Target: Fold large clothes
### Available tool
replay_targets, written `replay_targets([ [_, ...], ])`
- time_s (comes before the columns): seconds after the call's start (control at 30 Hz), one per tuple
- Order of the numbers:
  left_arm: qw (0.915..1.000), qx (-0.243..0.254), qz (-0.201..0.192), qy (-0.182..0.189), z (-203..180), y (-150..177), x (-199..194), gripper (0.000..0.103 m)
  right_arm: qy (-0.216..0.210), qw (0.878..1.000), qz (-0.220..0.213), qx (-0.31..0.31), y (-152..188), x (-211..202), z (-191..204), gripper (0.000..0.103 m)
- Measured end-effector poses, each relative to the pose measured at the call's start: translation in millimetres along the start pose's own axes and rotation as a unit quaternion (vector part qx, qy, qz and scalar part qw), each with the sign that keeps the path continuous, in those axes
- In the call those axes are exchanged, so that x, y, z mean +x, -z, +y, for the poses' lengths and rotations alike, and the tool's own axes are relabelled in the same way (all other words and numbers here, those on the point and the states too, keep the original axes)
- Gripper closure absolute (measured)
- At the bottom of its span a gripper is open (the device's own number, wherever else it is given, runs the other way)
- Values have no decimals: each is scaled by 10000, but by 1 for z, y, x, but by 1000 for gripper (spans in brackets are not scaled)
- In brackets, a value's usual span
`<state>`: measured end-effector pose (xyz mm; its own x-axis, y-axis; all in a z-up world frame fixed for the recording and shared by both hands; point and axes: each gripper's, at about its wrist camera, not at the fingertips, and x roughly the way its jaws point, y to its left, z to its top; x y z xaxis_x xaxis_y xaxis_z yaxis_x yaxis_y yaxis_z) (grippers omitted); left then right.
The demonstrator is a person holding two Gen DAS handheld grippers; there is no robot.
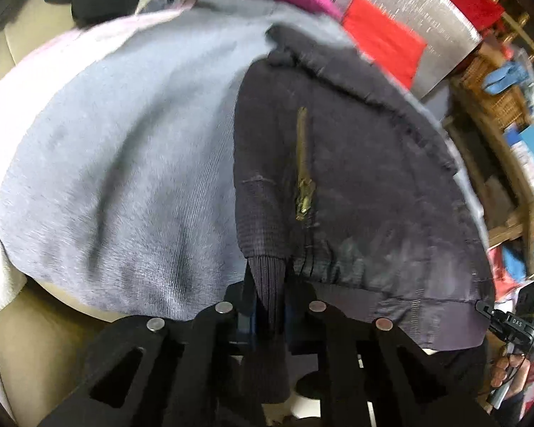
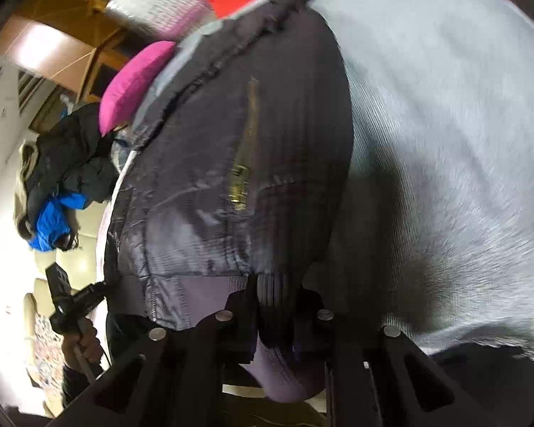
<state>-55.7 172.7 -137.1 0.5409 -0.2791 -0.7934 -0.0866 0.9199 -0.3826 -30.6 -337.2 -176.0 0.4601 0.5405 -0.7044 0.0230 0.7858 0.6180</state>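
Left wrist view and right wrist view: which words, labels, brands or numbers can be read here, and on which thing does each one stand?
"DAS": white letters on the black body of the right tongs, seen at the right edge of the left wrist view.
Right wrist view: no readable text.
The blue boxes on the shelf: print too blurred to read.

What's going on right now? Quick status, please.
Left gripper and right gripper shut on dark jacket ribbed hem. Grey garment beneath. Nothing blocking.

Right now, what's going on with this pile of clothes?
A person is folding a dark jacket with a handheld gripper in each hand. The left gripper is shut on the jacket's ribbed hem, and the right gripper is shut on the ribbed hem too. The jacket lies over a light grey garment; more clothes are piled behind.
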Motion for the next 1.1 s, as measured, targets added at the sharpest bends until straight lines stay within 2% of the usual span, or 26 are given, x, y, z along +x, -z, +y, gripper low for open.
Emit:
replay_targets([
  [0.1,9998,10,-133,143,0,-1,-13,92,-155,9992,-325,-156,-3,-32,14,90],
  [0.2,9998,-154,136,20,8,1,10,89,-197,9997,-164,-37,-7,-28,5,89],
  [0.27,9989,-280,333,-170,11,4,27,82,-218,9993,48,292,-4,-8,-10,86],
  [0.33,9986,-362,276,-254,12,4,32,61,-228,9985,62,496,-2,3,-17,84],
  [0.37,9986,-373,247,-275,11,4,33,54,-237,9983,30,535,0,1,-20,78],
  [0.4,9984,-358,226,-371,10,3,34,46,-301,9979,-36,579,0,1,-21,64],
  [0.43,9982,-332,206,-457,10,3,35,42,-347,9977,-84,584,-1,2,-22,48],
  [0.47,9981,-308,199,-503,9,3,37,42,-345,9976,-95,587,-2,3,-21,17],
  [0.53,9982,-295,180,-494,9,3,37,44,-367,9979,-110,513,-3,7,-18,17],
  [0.57,9985,-231,176,-472,8,4,37,47,-343,9983,-55,458,-3,10,-16,19],
  [0.6,9989,-143,208,-383,6,4,37,71,-338,9987,-39,372,-2,12,-12,39],
  [0.63,9992,-65,280,-270,6,6,37,85,-325,9989,0,327,-2,15,-10,58],
  [0.67,9991,4,253,-341,3,6,34,87,-237,9991,76,356,-2,18,-11,85],
  [0.73,9992,78,194,-334,0,5,28,92,-250,9988,132,409,-2,19,-16,88],
  [0.93,9999,12,-145,45,4,11,-20,93,-321,9994,-86,-66,-1,-19,6,91],
  [1.1,9998,-57,-68,153,12,19,-30,93,-430,9990,-3,-82,16,-34,4,91],
])
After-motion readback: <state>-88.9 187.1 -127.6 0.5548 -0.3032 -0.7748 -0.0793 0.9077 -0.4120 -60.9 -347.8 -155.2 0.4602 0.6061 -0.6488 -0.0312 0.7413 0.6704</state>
